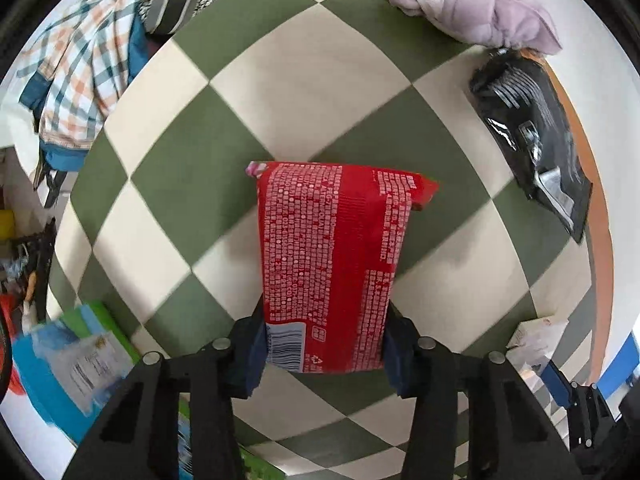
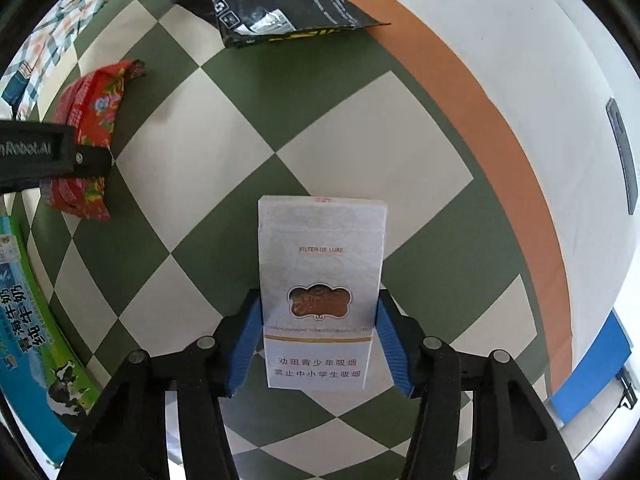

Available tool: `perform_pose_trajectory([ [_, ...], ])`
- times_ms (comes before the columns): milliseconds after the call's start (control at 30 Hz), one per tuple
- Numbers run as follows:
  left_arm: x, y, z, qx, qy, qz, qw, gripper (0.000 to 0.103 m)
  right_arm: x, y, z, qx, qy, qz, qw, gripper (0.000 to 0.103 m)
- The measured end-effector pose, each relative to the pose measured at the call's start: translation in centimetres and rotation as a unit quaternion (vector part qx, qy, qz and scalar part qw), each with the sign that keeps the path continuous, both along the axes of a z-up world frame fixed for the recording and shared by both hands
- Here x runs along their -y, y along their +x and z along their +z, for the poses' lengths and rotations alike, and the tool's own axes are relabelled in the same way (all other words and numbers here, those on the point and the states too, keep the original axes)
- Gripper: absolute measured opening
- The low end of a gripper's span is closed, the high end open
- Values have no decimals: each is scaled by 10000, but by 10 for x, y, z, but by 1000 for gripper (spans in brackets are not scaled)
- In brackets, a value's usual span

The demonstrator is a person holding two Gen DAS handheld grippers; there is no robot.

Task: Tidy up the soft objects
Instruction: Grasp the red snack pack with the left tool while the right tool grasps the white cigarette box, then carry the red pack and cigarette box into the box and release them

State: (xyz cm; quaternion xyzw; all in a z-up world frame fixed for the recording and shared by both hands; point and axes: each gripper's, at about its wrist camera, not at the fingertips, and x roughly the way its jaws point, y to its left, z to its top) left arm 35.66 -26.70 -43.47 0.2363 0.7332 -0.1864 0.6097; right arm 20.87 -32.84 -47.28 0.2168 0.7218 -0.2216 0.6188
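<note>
My left gripper (image 1: pixel 324 344) is shut on a red soft packet (image 1: pixel 332 256) with white print, held above the green-and-cream checkered cloth (image 1: pixel 280 92). The same red packet (image 2: pixel 90 128) with a flower pattern shows at the left of the right wrist view, under the left gripper's black body (image 2: pixel 48 156). My right gripper (image 2: pixel 318 344) is shut on a white soft cigarette pack (image 2: pixel 320 280), its blue pads (image 2: pixel 246 344) pressing both sides. The white pack also shows at the lower right of the left wrist view (image 1: pixel 536 336).
A black foil pouch (image 1: pixel 532 136) (image 2: pixel 280 4) lies near the cloth's orange border. A lilac plush cloth (image 1: pixel 476 12) lies at the far edge. A plaid shirt (image 1: pixel 76 64) hangs at the left. A blue-green milk carton box (image 1: pixel 76 368) (image 2: pixel 32 320) sits at the near left.
</note>
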Motion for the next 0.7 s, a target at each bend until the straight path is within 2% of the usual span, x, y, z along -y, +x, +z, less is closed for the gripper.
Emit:
perform_pose_trajectory([
  [100, -6, -9, 12, 44, -149, 214, 9997, 43, -6, -7, 0, -19, 30, 40, 10000, 57],
  [267, -32, -33, 55, 314, -571, 555, 9963, 43, -10, -15, 21, 208, 62, 196, 9996, 57],
  [400, -60, -49, 95, 525, -977, 916, 9896, 43, -12, -20, 58, 550, 137, 405, 9976, 57],
  [500, -93, -65, 135, 765, -1307, 1269, 9803, 43, -28, -23, 101, 917, 195, 691, 9932, 57],
  [633, -144, -86, 180, 1313, -1407, 1516, 9695, 43, -42, -19, 152, 1282, 408, 1059, 9852, 57],
  [700, -172, -100, 200, 1426, -1489, 1681, 9640, 43, -59, -19, 182, 1468, 557, 1262, 9795, 57],
])
